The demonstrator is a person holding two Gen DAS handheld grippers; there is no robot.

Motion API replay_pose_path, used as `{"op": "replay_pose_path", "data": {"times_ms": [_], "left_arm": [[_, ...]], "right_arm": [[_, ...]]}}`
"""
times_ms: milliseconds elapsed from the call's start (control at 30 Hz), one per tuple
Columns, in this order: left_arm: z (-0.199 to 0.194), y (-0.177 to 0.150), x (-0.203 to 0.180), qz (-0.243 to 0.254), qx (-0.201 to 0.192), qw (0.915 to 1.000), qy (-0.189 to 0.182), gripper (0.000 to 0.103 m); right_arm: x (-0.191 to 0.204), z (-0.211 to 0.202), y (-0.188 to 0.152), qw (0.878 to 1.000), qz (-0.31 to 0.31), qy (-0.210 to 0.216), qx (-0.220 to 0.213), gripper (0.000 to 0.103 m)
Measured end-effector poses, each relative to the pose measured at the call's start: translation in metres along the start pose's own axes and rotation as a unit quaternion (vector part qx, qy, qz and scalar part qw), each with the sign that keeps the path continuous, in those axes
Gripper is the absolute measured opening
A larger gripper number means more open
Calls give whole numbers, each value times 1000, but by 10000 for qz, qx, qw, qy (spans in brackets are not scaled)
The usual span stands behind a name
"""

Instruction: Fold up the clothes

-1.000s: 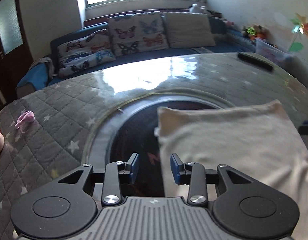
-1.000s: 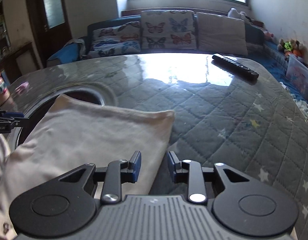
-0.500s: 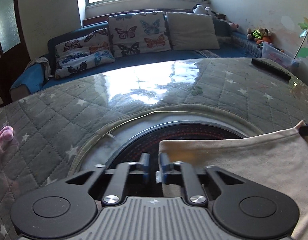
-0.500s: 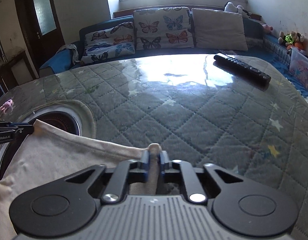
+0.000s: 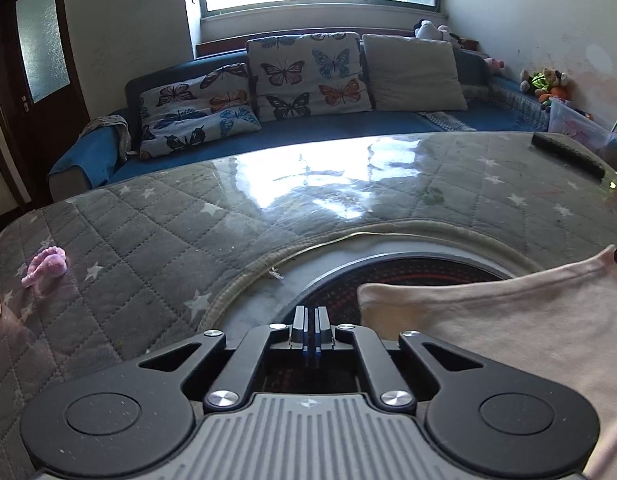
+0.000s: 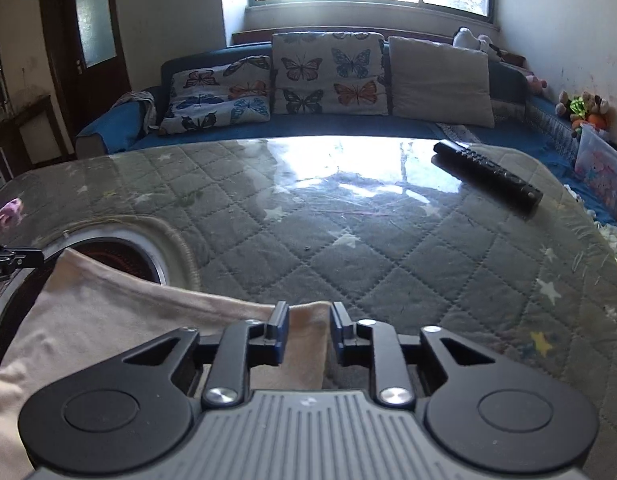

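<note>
A quilted grey surface (image 6: 388,248) under a clear glossy cover carries a pale folded garment (image 6: 120,320) that partly covers a round dark opening (image 5: 408,276). The right tongs (image 6: 308,320) are opening, with the garment's corner between them. The left tongs (image 5: 310,320) are clenched on nothing, beside the garment's other corner.

A folded garment (image 6: 120,320) is lying on the surface (image 6: 348,248), partly over a round opening (image 6: 120,256) at the left. A remote (image 6: 488,170) is sitting far right. A sofa (image 6: 308,128) is standing behind.
</note>
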State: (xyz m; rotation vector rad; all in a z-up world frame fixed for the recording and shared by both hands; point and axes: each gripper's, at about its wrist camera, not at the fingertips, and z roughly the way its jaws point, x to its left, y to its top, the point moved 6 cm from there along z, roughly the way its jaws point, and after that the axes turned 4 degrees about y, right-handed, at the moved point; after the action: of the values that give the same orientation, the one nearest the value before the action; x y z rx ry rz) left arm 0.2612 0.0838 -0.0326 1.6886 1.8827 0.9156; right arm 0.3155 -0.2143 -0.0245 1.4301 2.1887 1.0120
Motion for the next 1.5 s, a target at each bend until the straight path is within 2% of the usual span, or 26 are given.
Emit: {"op": "replay_pose_path", "data": {"times_ms": [133, 200, 267, 533, 600, 733, 867, 933, 1200, 1500], "left_arm": [[-28, -17, -16, 155, 9, 9992, -368, 14], [-44, -29, -27, 312, -22, 9980, -554, 19], [-59, -43, -39, 480, -45, 9963, -718, 27], [-111, -102, -83, 1019, -163, 9881, -1138, 28], [-121, -112, -90, 1088, -226, 9866, -1197, 28], [-134, -131, -96, 1134, -270, 9847, -1294, 32], [-141, -140, -95, 1229, -310, 9840, -1248, 34], [-143, -139, -93, 1223, -329, 9846, -1207, 35], [-155, -122, -107, 1310, -549, 9808, -1335, 36], [-160, -122, -143, 1630, -506, 9714, -1651, 41]], "right_arm": [[28, -26, -23, 9992, -262, 285, 131, 31], [45, -38, -39, 9980, -404, 424, 235, 36], [62, -50, -58, 9962, -579, 563, 330, 36], [113, -98, -130, 9888, -1132, 872, 433, 36], [120, -113, -144, 9879, -1261, 832, 353, 41], [122, -136, -166, 9889, -1166, 875, 302, 42], [106, -156, -165, 9927, -716, 964, 104, 42], [91, -164, -162, 9952, -438, 872, -44, 42], [1, -165, -167, 9986, 412, -261, -219, 41], [-77, -174, -181, 9869, 1052, -1170, -357, 38]]}}
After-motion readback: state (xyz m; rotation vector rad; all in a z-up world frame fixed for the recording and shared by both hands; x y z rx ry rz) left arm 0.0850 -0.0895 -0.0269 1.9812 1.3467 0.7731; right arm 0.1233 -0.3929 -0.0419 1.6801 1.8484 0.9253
